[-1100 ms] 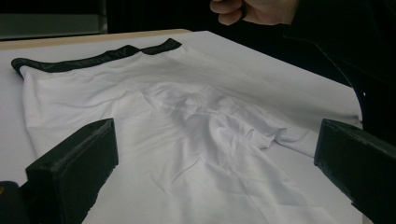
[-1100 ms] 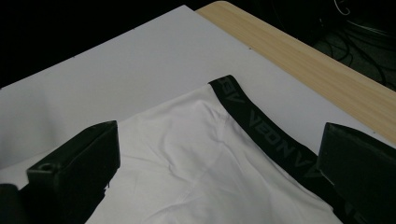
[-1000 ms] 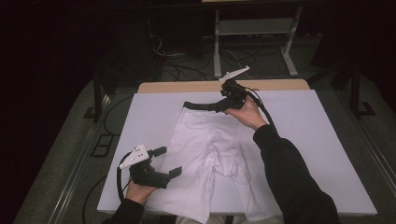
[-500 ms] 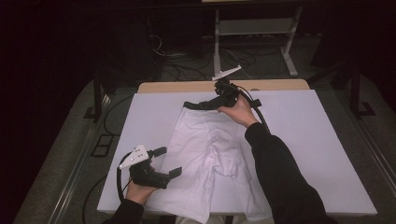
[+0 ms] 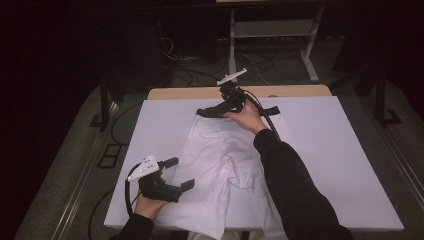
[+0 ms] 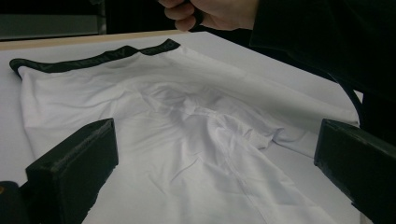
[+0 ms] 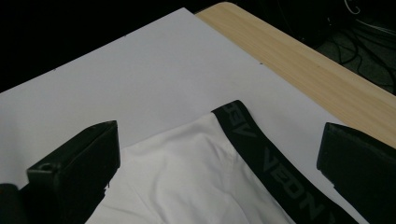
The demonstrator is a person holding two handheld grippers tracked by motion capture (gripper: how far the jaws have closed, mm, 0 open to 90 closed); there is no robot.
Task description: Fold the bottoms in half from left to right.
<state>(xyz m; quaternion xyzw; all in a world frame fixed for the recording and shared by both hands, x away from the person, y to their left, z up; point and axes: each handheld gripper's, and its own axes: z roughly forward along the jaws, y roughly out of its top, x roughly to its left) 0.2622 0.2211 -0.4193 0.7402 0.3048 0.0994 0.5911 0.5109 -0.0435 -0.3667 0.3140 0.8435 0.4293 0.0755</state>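
White boxer briefs (image 5: 225, 170) with a black waistband (image 5: 270, 111) lie flat on the white sheet, waistband at the far side. My right gripper (image 5: 216, 107) hovers open over the left end of the waistband (image 7: 261, 149), its jaws (image 7: 219, 140) wide apart with nothing between them. My left gripper (image 5: 179, 173) stands open near the front left, just off the garment's left leg edge. In the left gripper view the briefs (image 6: 187, 140) spread out ahead of the open jaws (image 6: 217, 135), with the waistband (image 6: 93, 58) at the far end and the other hand above it.
A white sheet (image 5: 340, 165) covers most of the table; a strip of bare wood (image 5: 300, 91) shows along the far edge. Beyond it, on the dark floor, are cables (image 5: 200, 70) and a metal stand (image 5: 270, 35). The person's right sleeve (image 5: 290, 180) lies across the garment.
The right gripper has slid leftward along the far edge toward the waistband's left end. The left gripper has stayed in place.
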